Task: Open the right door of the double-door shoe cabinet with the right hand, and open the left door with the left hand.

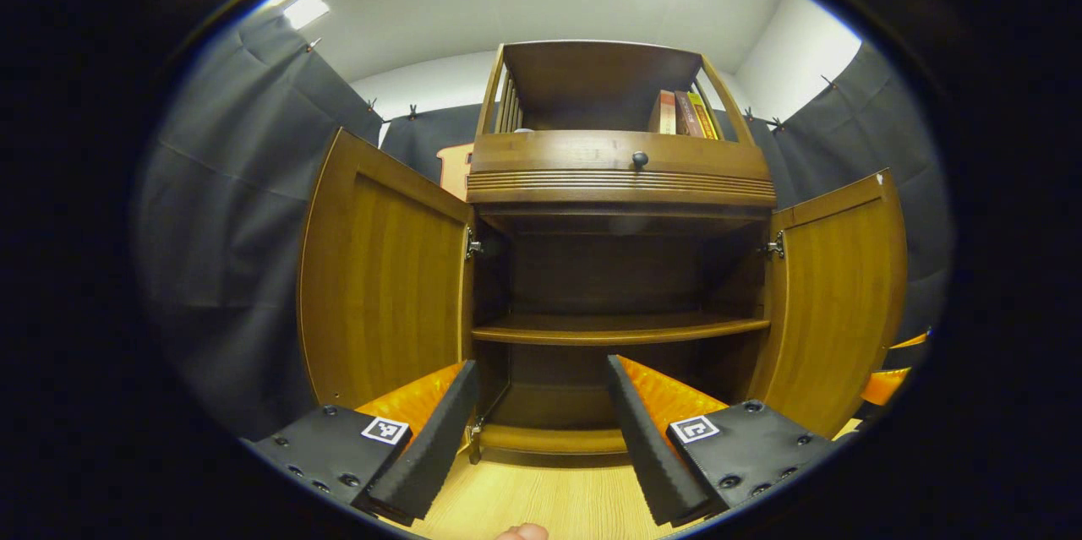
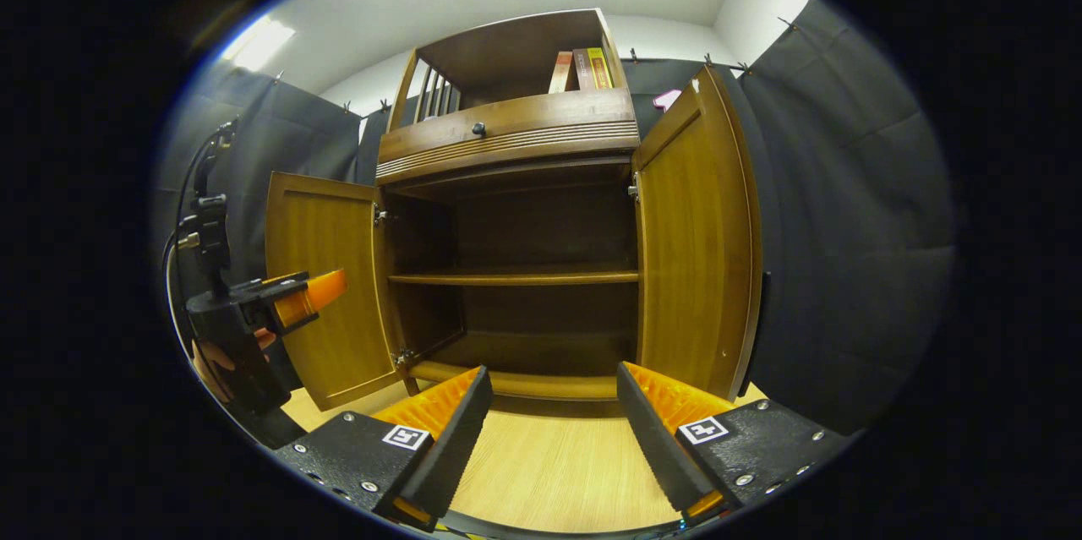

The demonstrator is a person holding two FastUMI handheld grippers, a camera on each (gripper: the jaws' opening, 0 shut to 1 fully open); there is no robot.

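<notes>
**Both cabinet doors stand open; both tools are released and hold nothing**

A brown wooden double-door shoe cabinet stands on a pale wood-grain floor, directly ahead of both cameras. Its left door, a flat wooden panel with a raised frame, is swung wide outward on metal hinges. Its right door, a matching panel, is also swung out. Judged from this, both halves of the task look complete.

In the left gripper view, the left tool hovers low in front of the opening, its fingers spread apart with nothing between them. In the right gripper view, the right tool is likewise spread and empty, near the right door's lower edge. The left tool also appears there at the far left, held in a hand, close to the left door.

The doors look rigid, moderately heavy and smooth-faced, so they would likely slip under a flat pinch. The free vertical edge, away from the hinges, seems the best place to take hold. No door handle can be made out.

Inside, the lower compartment holds one wooden shelf; it and the cabinet floor appear bare. Above is a drawer front with a dark round knob. The open top shelf holds a few upright books.
</notes>
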